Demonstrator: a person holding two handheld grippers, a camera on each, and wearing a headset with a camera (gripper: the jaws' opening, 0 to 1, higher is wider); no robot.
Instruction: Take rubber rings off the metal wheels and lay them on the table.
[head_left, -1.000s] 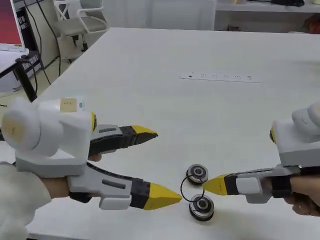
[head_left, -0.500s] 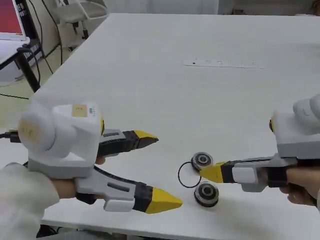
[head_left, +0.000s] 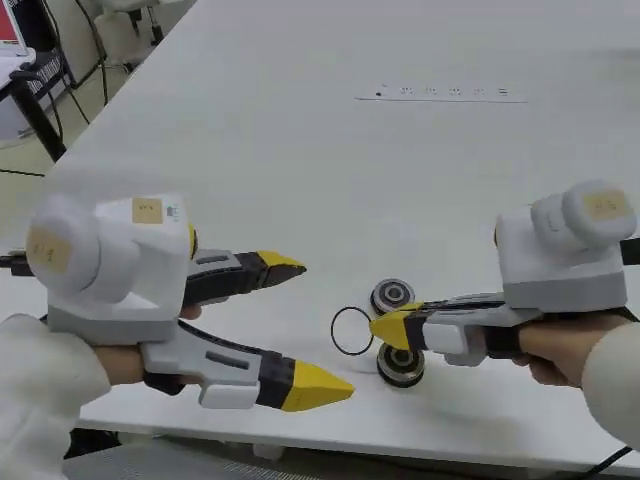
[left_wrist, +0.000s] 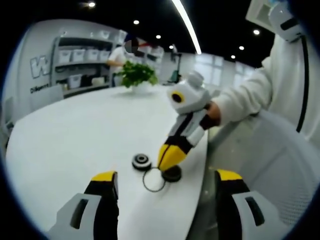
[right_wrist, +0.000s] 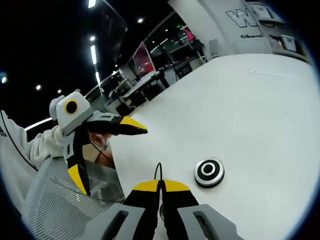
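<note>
Two metal wheels lie near the table's front edge, one farther (head_left: 392, 296) and one nearer (head_left: 401, 366). A thin black rubber ring (head_left: 333, 331) lies just left of them. My right gripper (head_left: 380, 327) is shut on the ring's right side, its yellow tips between the wheels. In the right gripper view the ring (right_wrist: 159, 170) rises as a thin line from the shut right gripper (right_wrist: 160, 186), and one wheel (right_wrist: 209, 171) sits to the right. My left gripper (head_left: 305, 325) is open, apart from the ring on its left. The left gripper view shows the ring (left_wrist: 153, 191) and a wheel (left_wrist: 141, 161).
A flat white strip (head_left: 440, 93) lies far back on the white table (head_left: 300, 150). The table's front edge (head_left: 350, 440) runs just below the wheels. A desk and chair legs (head_left: 40, 90) stand off the table's left side.
My right gripper has moved left out from between the wheels, drawing the rubber ring along with it. The left gripper has stayed open and about where it was. The head camera has shifted.
</note>
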